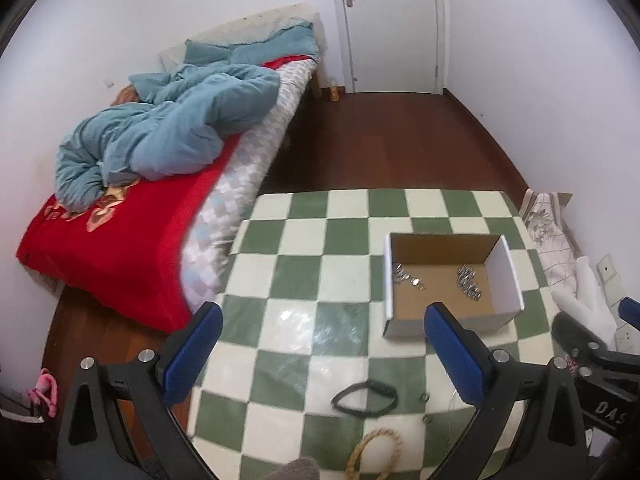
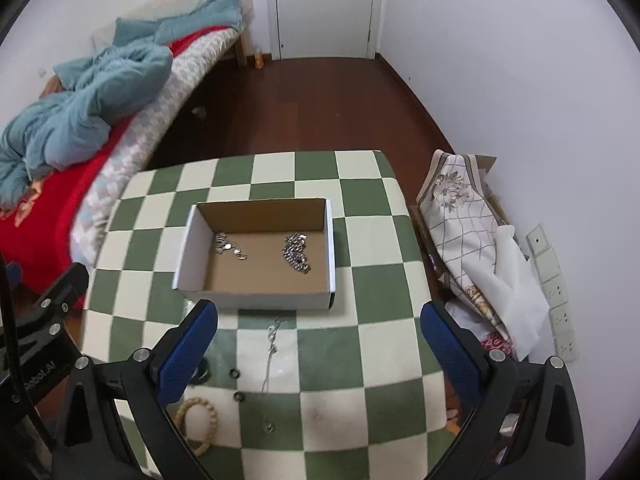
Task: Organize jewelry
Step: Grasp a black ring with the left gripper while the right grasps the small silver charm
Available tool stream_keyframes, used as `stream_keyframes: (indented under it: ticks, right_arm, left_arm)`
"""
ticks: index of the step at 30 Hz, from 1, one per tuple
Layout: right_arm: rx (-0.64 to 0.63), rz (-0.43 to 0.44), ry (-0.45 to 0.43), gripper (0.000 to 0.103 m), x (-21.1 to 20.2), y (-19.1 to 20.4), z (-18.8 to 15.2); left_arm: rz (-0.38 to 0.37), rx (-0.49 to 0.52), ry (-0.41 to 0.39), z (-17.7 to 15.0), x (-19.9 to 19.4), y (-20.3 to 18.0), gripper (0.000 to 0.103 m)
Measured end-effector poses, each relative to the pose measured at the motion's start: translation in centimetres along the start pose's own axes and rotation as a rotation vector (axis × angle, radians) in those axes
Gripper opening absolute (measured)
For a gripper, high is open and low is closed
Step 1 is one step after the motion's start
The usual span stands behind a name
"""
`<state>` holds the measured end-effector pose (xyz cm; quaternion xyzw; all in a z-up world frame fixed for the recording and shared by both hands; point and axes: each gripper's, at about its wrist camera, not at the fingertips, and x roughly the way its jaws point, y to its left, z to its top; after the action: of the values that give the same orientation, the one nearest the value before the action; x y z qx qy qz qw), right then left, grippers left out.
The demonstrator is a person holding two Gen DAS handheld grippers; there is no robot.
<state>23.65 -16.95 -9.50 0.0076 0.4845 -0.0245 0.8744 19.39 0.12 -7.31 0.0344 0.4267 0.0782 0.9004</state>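
Observation:
An open cardboard box (image 2: pixel 192 256) (image 1: pixel 508 280) stands on the green-and-white checked table (image 2: pixel 376 280) (image 1: pixel 296 272). Two silver chains (image 2: pixel 296 254) (image 1: pixel 469 280) lie inside it. In front of it lie a thin silver necklace (image 2: pixel 271 350), two small dark rings (image 2: pixel 233 373), a beige bead bracelet (image 2: pixel 198 420) (image 1: pixel 376 454) and a black bracelet (image 1: pixel 365 397). My left gripper (image 1: pixel 324 356) is open and empty above the black bracelet. My right gripper (image 2: pixel 320 352) is open and empty above the necklace.
A bed (image 1: pixel 132 216) with a red blanket and a blue quilt stands to the left of the table. A patterned cloth bundle (image 2: pixel 472 248) lies at the right by the wall. A white door (image 1: pixel 390 24) is at the far end of the wooden floor.

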Motion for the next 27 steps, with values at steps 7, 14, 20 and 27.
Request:
stream_keyframes:
  ticks: [7, 14, 20, 27]
  right_arm:
    - [0.051, 0.052, 0.075, 0.087, 0.8, -1.8, -6.2]
    - [0.087, 0.108, 0.241, 0.057, 7.6, -2.6, -12.9]
    - [0.078, 0.124, 0.264, 0.043, 11.0, -2.5, -14.7]
    - [-0.004, 0.081, 0.255, 0.017, 12.1, -0.8, -15.0]
  left_arm:
    - [0.076, -0.014, 0.059, -5.6, 0.3, 0.8, 0.103]
    - [0.116, 0.029, 0.227, -10.9, 5.8, -0.3, 0.103]
    - [0.112, 0.016, 0.298, -12.3, 8.0, -0.5, 0.103]
    - [0.076, 0.031, 0.328, -12.7, 8.8, -1.5, 0.102]
